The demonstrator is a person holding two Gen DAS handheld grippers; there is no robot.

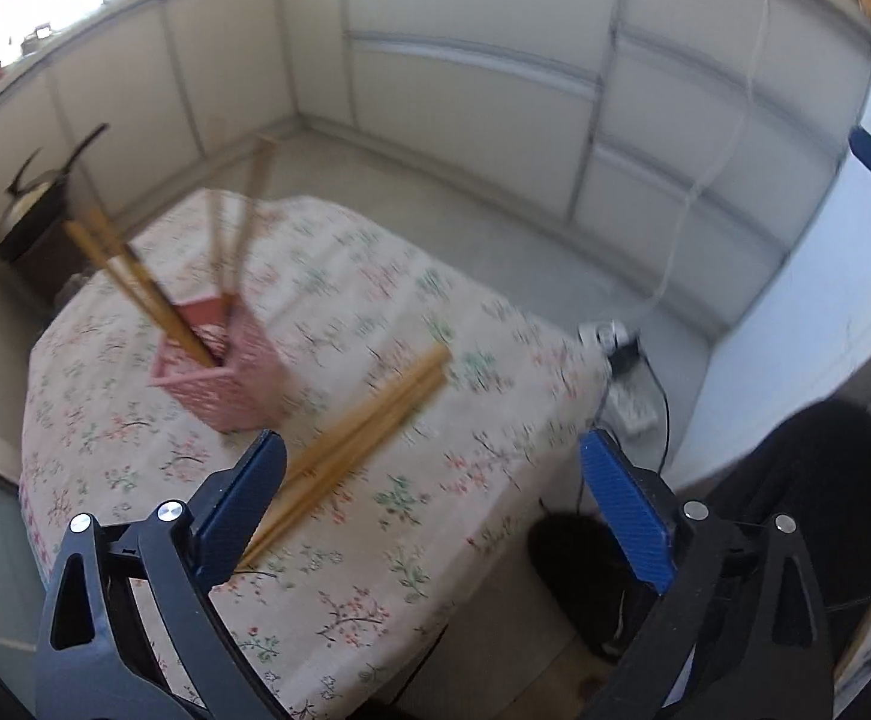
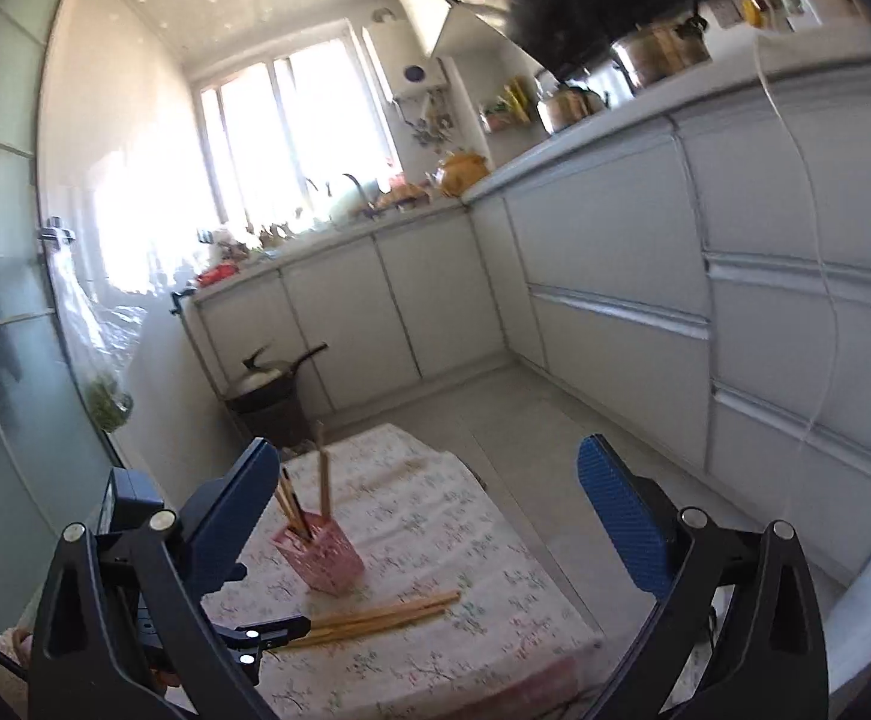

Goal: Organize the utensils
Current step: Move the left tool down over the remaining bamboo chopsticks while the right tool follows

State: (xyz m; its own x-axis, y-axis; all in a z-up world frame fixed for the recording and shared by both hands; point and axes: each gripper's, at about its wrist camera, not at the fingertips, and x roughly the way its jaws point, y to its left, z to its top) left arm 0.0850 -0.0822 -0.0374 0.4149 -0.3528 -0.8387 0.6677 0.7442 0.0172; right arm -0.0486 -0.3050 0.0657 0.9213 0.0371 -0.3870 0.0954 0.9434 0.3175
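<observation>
A small table covered in a floral cloth (image 1: 375, 312) stands in a narrow kitchen, with pale cabinets (image 2: 615, 276) running along one side and across the far end. On the cloth sits a pink slotted holder (image 1: 225, 384) with several wooden chopsticks standing in it (image 1: 135, 288), leaning outward in different directions. Just beside the holder, a loose bunch of chopsticks (image 1: 363, 438) lies flat on the cloth, toward the near edge of the table. The left gripper (image 1: 435, 480) hovers above this near edge with its blue fingers spread wide and nothing between them; its left finger overlaps the near end of the loose bunch in that view, though contact cannot be judged. The right gripper (image 2: 429, 504) is held higher and farther back, also spread wide and holding nothing. The left wrist view shows the table's right edge dropping to bare floor, where a power strip and black cable (image 1: 630, 384) lie. Only the right wrist view shows the bright window (image 2: 297, 138), the cluttered countertop, a dark pan (image 2: 273, 378) on a stand past the table's far edge, and the left gripper's tip (image 2: 273, 630) beside the loose bunch.
</observation>
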